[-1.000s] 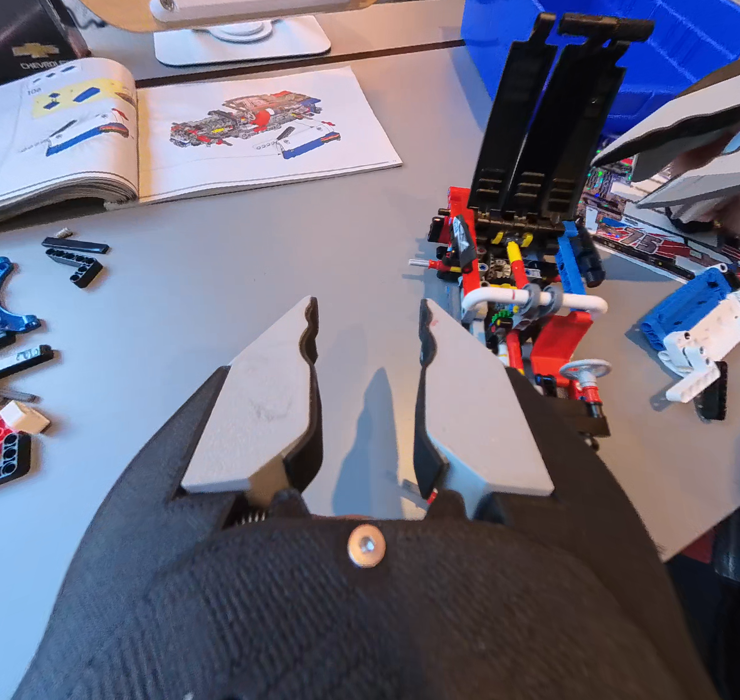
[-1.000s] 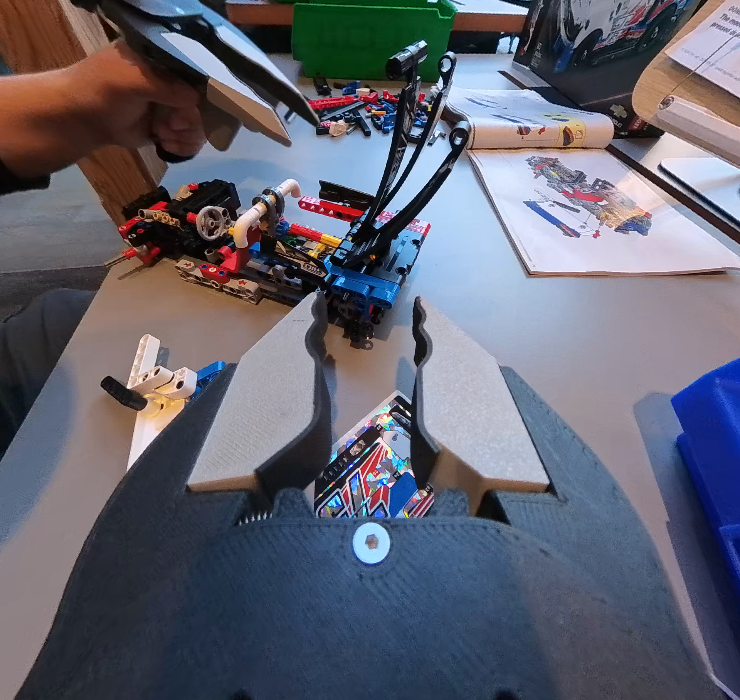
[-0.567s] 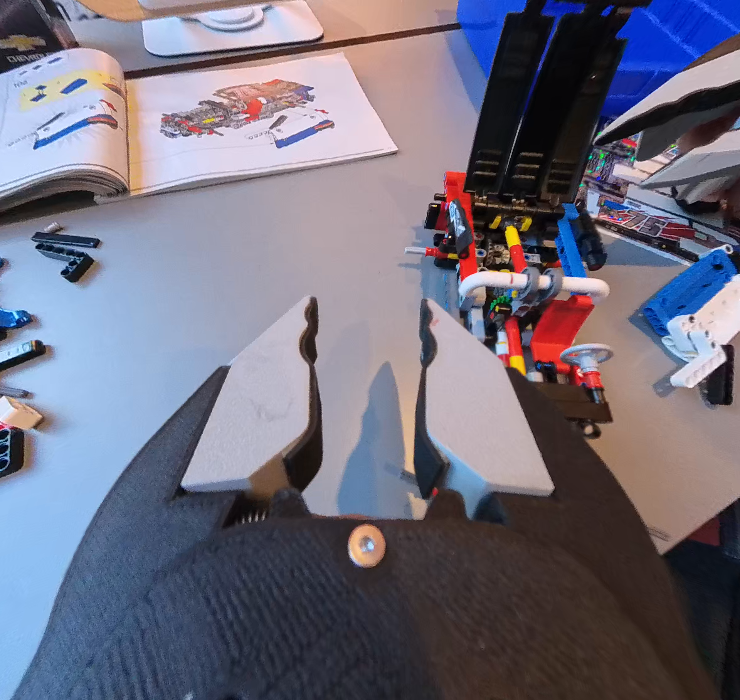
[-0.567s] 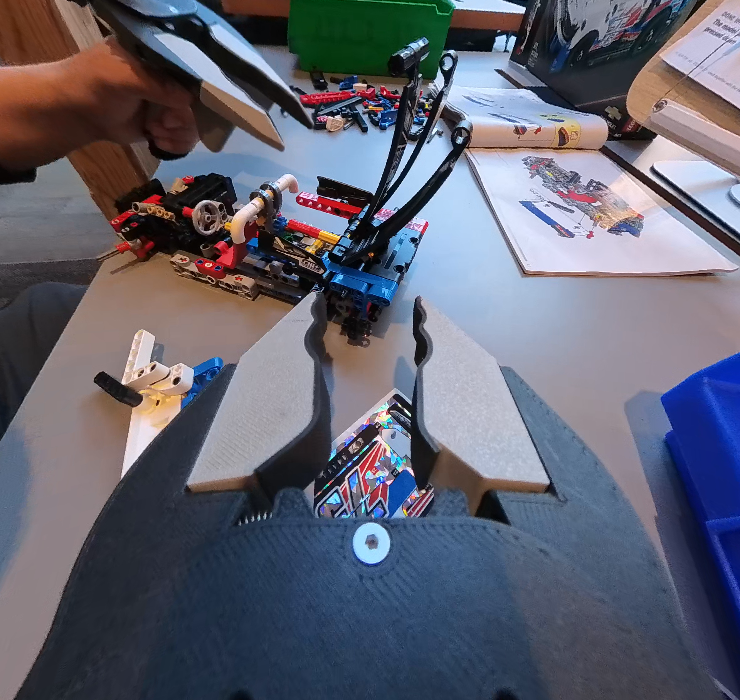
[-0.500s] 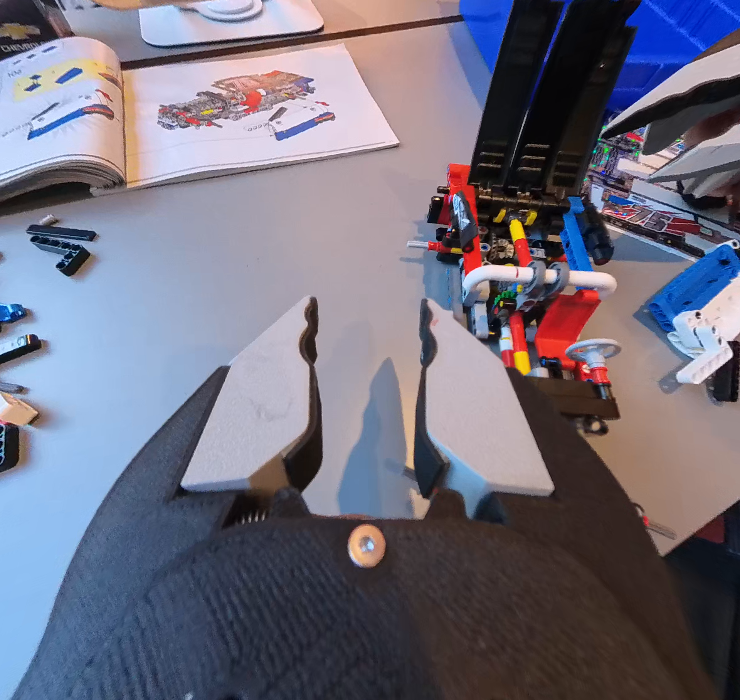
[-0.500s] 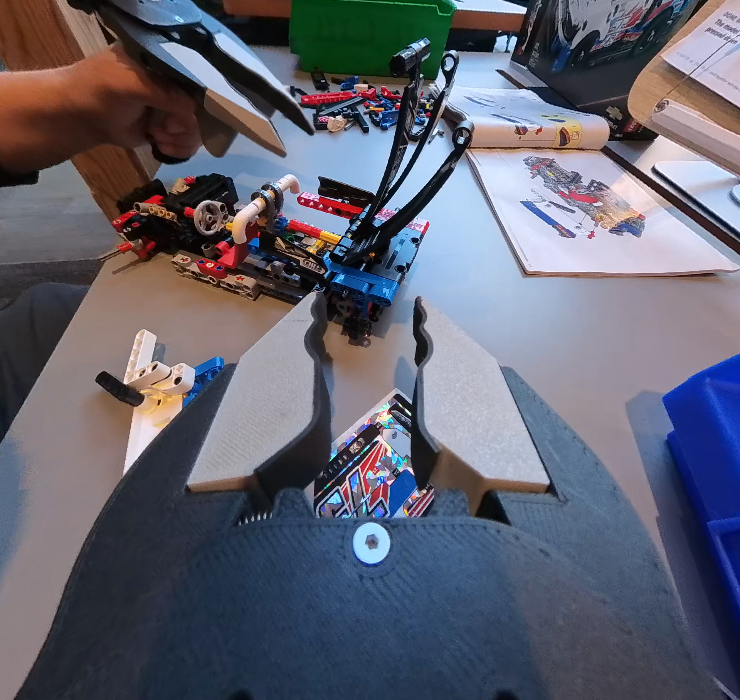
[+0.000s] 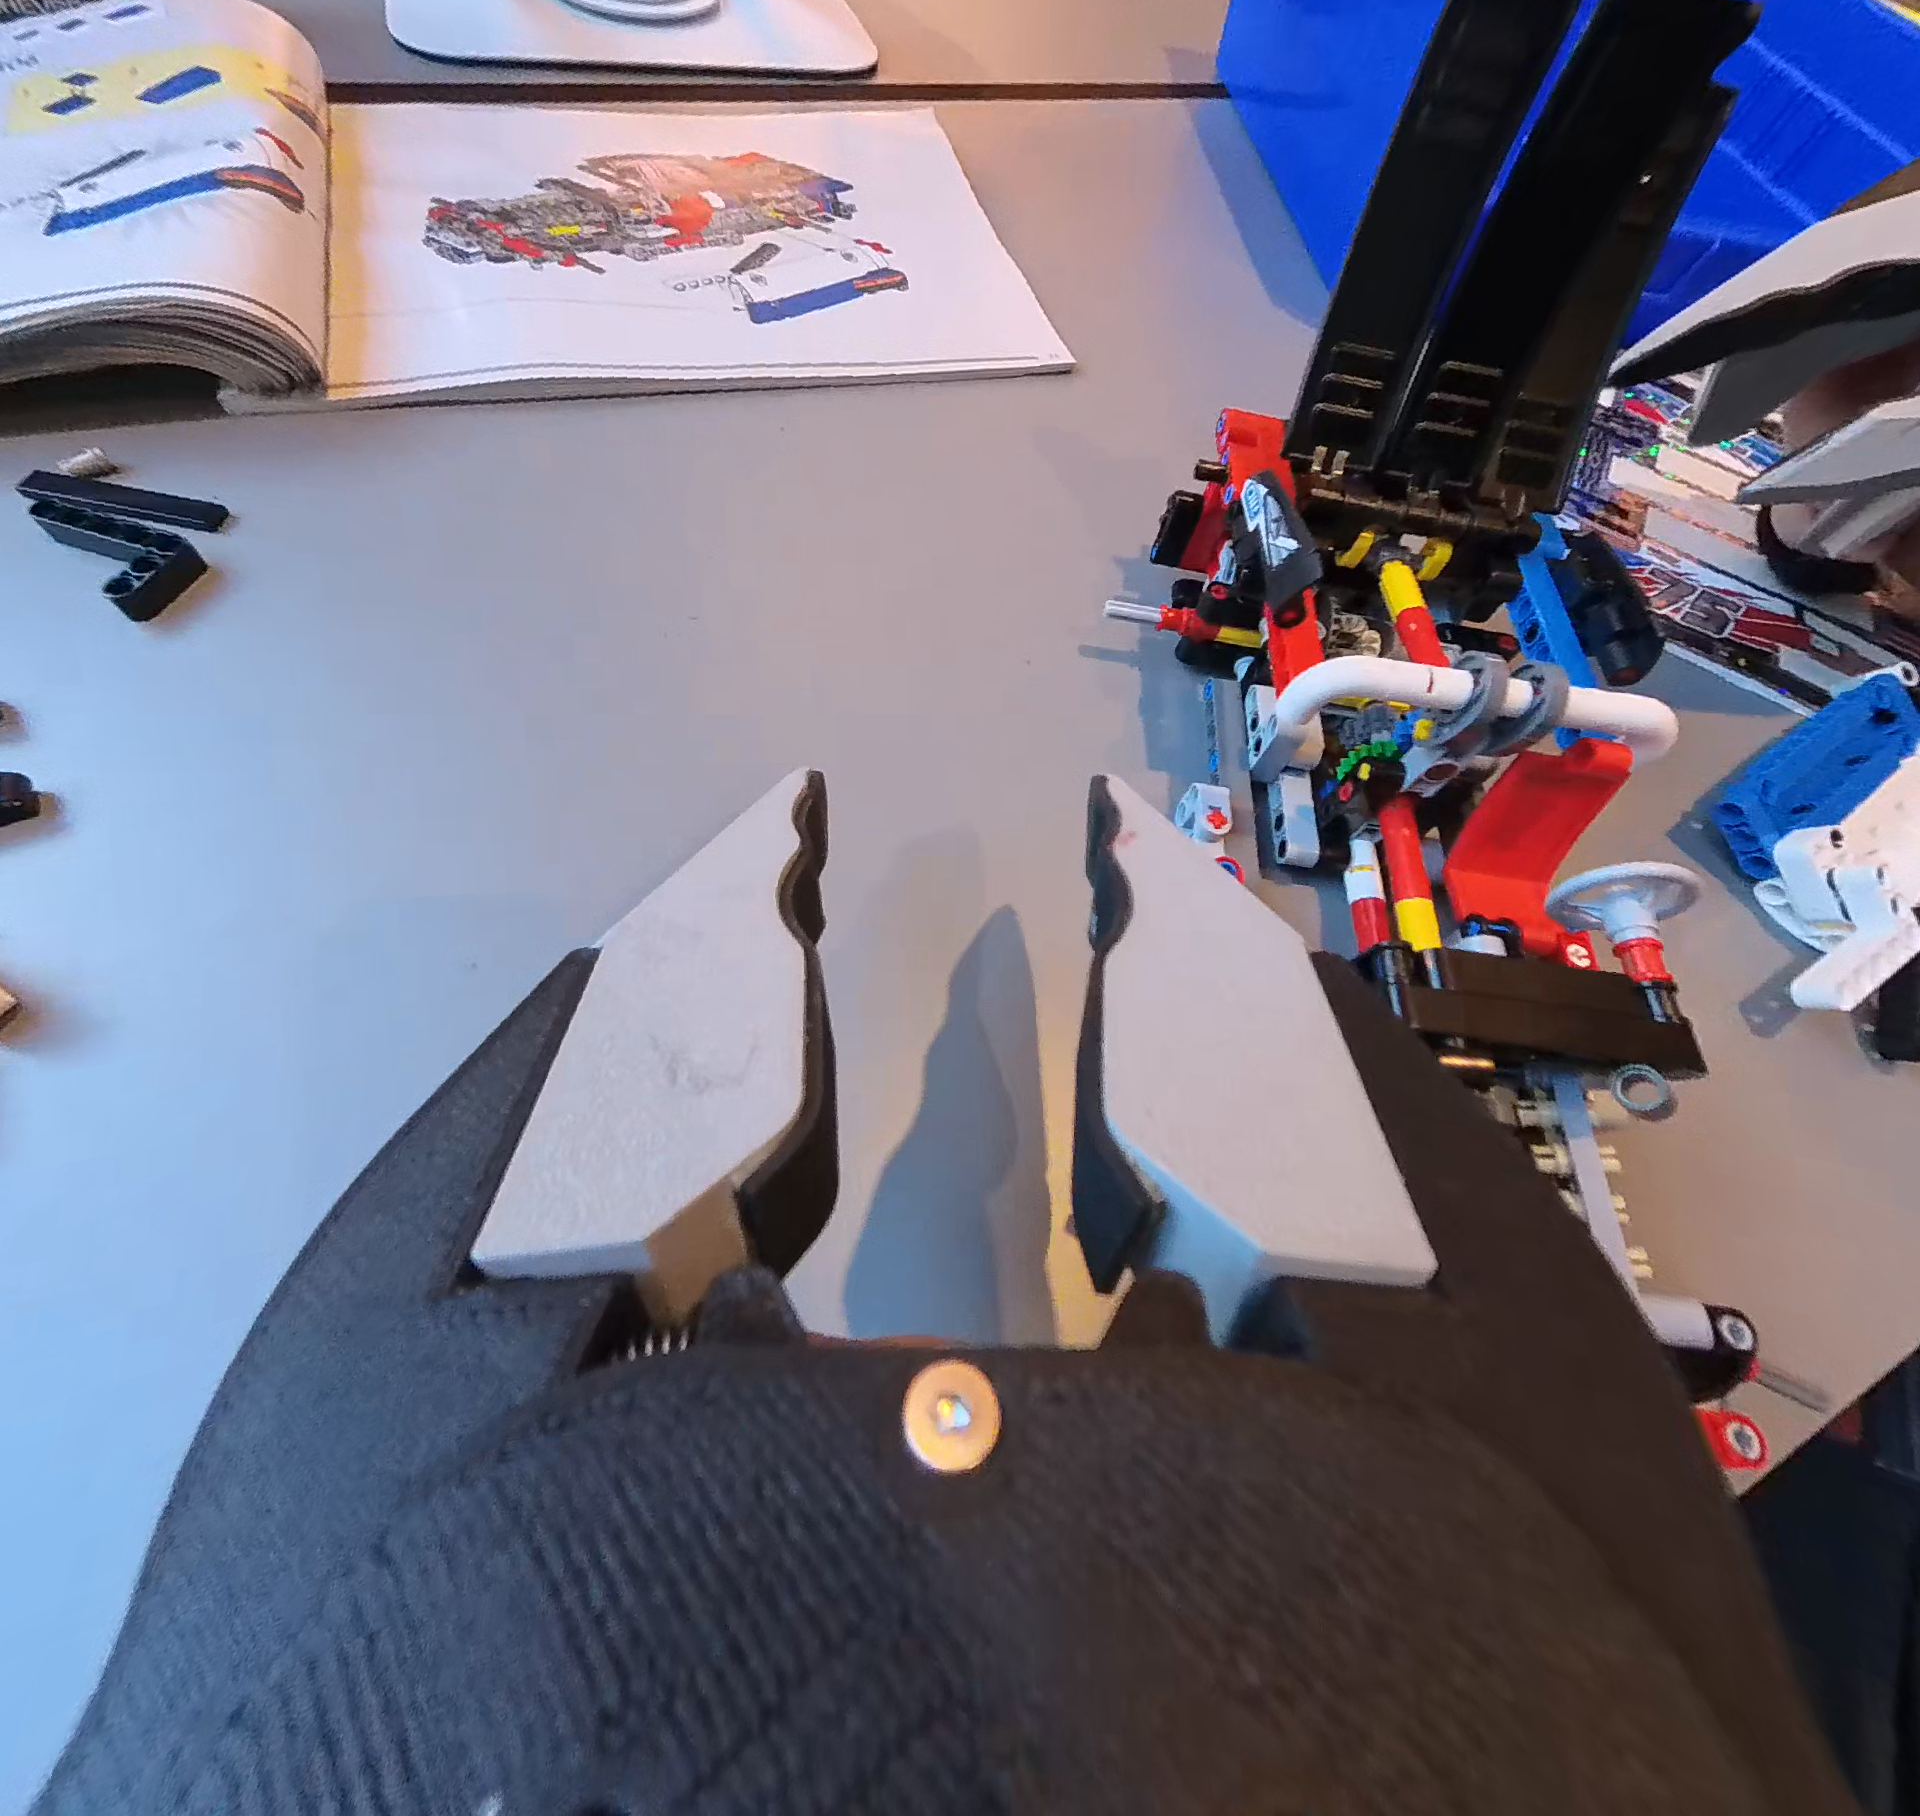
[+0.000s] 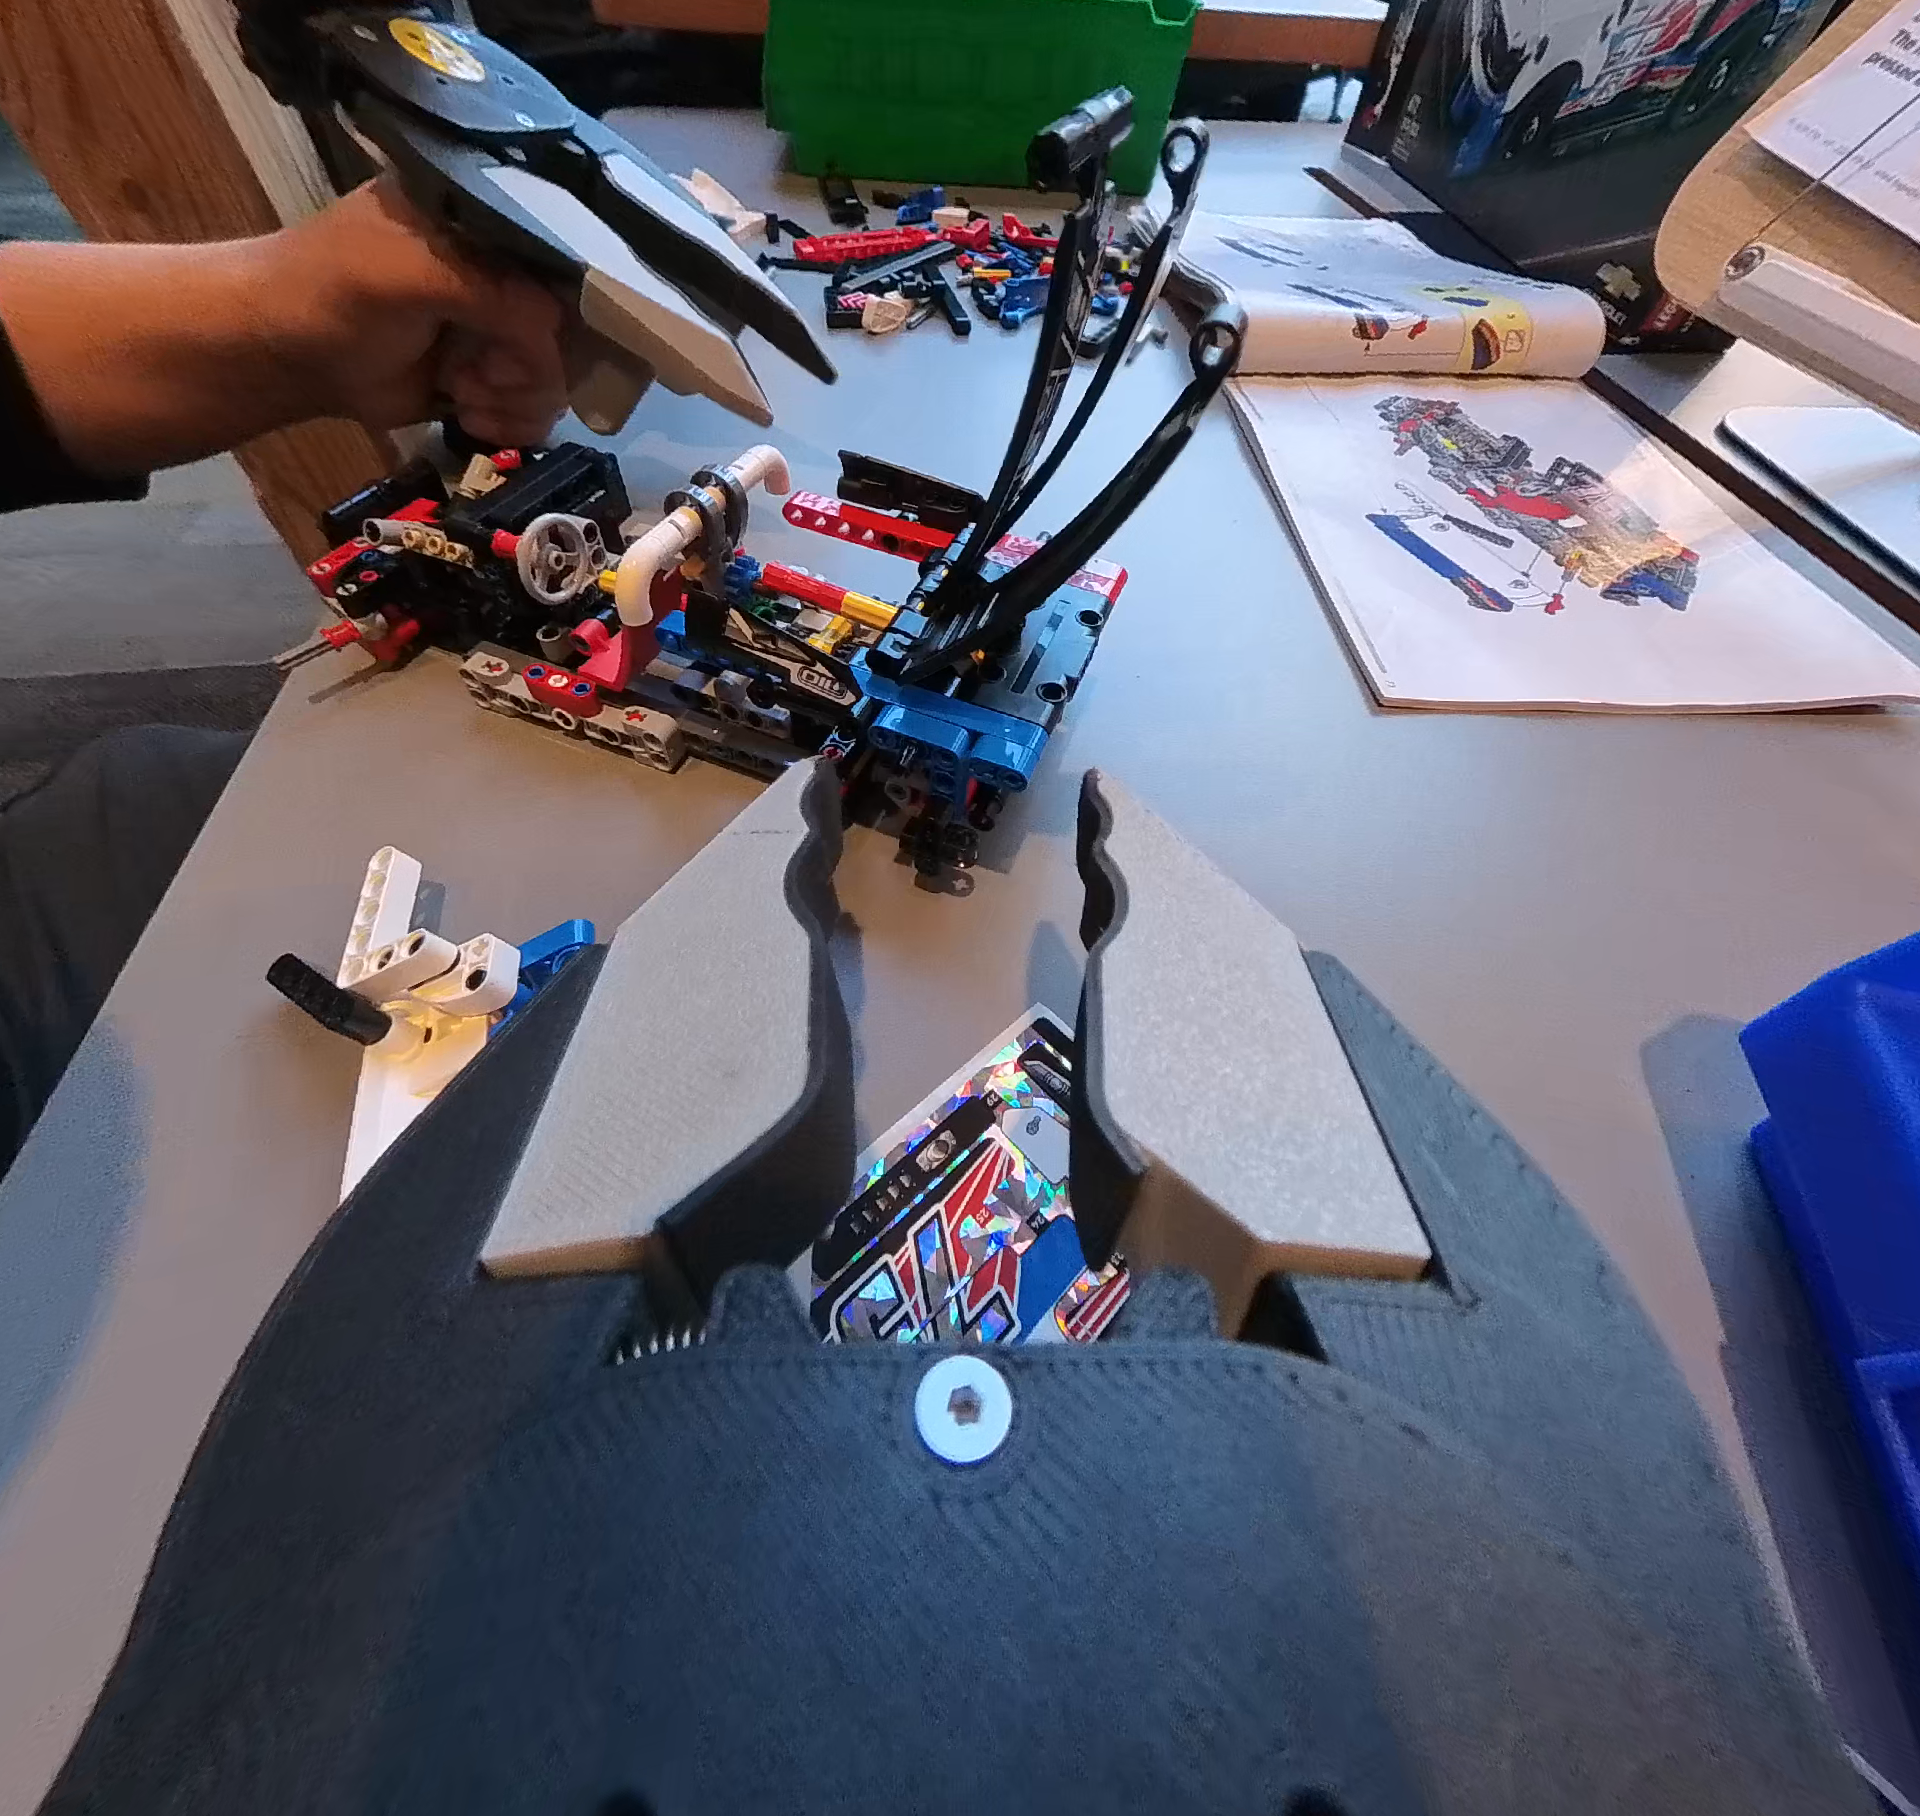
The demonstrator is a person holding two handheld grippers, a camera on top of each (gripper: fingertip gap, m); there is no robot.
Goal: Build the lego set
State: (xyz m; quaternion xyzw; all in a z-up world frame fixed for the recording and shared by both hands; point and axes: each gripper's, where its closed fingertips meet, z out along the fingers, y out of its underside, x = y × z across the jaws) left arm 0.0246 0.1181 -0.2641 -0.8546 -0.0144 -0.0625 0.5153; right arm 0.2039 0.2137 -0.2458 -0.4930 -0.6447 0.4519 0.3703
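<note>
The half-built lego car (image 8: pixel 727 623) lies on the grey desk (image 7: pixel 623 623), its black panels (image 7: pixel 1507 239) raised upright at one end and a grey steering wheel (image 8: pixel 561 556) near the other. The left gripper (image 7: pixel 951 800) hovers above bare desk just beside the car, fingers spread and holding nothing. The right gripper (image 8: pixel 948 800) – also released and empty – hangs over a shiny sticker sheet (image 8: pixel 966 1205) on the near side of the car. A white and blue sub-assembly (image 8: pixel 416 977) lies close to the car, by the desk edge. Beyond the car, the instruction booklet (image 7: pixel 665 249) is open, and loose pieces (image 8: pixel 914 265) lie scattered farther off, before a green bin (image 8: pixel 966 73).
</note>
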